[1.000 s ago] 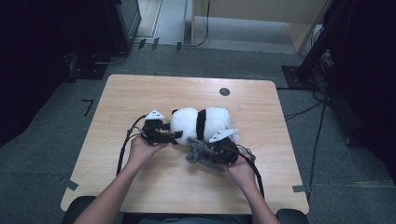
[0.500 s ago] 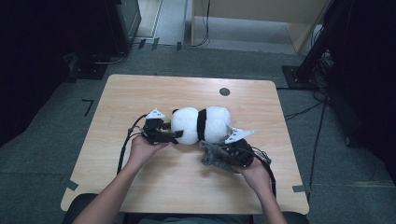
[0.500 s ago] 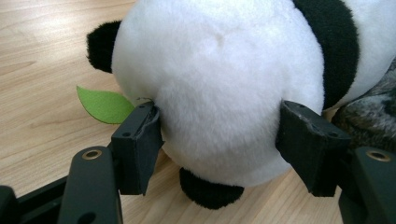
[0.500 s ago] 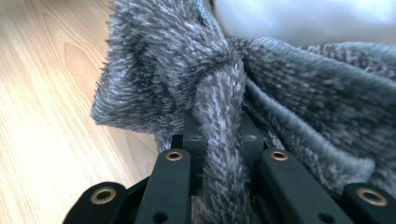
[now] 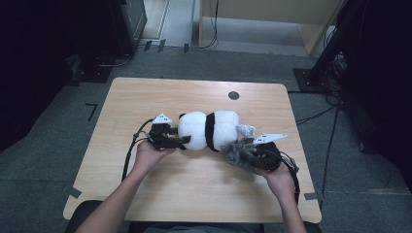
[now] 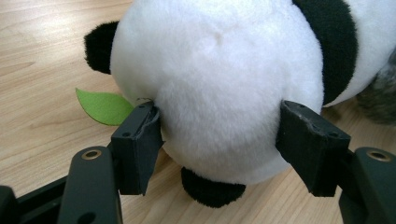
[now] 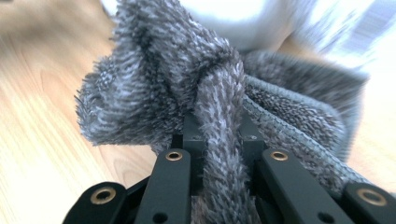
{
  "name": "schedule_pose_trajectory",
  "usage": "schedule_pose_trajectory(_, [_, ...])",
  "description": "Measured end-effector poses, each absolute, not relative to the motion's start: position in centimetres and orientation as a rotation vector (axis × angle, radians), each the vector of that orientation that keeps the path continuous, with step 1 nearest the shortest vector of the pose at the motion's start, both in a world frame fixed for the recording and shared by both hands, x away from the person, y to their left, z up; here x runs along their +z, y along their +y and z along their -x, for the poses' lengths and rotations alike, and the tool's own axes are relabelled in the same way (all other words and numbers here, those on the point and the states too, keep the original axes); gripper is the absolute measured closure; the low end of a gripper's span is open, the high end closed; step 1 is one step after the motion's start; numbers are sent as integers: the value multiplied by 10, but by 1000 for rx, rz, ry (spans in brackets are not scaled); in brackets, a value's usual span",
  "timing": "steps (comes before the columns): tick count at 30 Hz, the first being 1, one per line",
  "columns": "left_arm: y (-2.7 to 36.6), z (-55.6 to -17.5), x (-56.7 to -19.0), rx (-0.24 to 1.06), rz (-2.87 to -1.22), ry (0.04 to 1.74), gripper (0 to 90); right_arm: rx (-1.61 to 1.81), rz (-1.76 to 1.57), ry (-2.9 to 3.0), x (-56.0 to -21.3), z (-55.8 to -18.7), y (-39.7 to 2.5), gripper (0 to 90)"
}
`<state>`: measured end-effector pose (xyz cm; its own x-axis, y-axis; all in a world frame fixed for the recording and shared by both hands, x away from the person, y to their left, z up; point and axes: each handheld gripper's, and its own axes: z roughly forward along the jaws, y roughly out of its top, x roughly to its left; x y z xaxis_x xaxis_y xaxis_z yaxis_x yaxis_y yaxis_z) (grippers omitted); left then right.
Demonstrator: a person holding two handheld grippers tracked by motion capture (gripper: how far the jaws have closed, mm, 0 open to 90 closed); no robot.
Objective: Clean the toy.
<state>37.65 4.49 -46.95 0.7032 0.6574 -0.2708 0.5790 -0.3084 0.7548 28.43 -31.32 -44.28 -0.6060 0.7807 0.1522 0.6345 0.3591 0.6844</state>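
The bench (image 5: 145, 97) carries a plush panda (image 5: 209, 130) laid on its side near the middle, its long axis running left to right across the person. The panda's head end is bracketed by the left hand-held gripper (image 5: 182, 141), whose jaws stand wide and press into the white fur on either side. Just beside the panda's other end, toward the person, a grey cloth (image 5: 239, 151) is pinched tight by the right hand-held gripper (image 7: 219, 135). A green leaf (image 6: 103, 106) lies under the panda's head.
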Motion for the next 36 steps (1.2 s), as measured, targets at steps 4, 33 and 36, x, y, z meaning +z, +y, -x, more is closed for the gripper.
schedule_pose_trajectory(4, [45,-377,-470,107,-1998,947,320,1139,-1256,2321,-426,-280,-318,806])
schedule_pose_trajectory(33, [50,-383,-466,95,-1986,921,316,1180,-1196,2239,-405,-353,-286,813])
schedule_pose_trajectory(36, [54,-387,-458,114,-2003,885,322,1186,-1195,2243,-407,-354,-289,814])
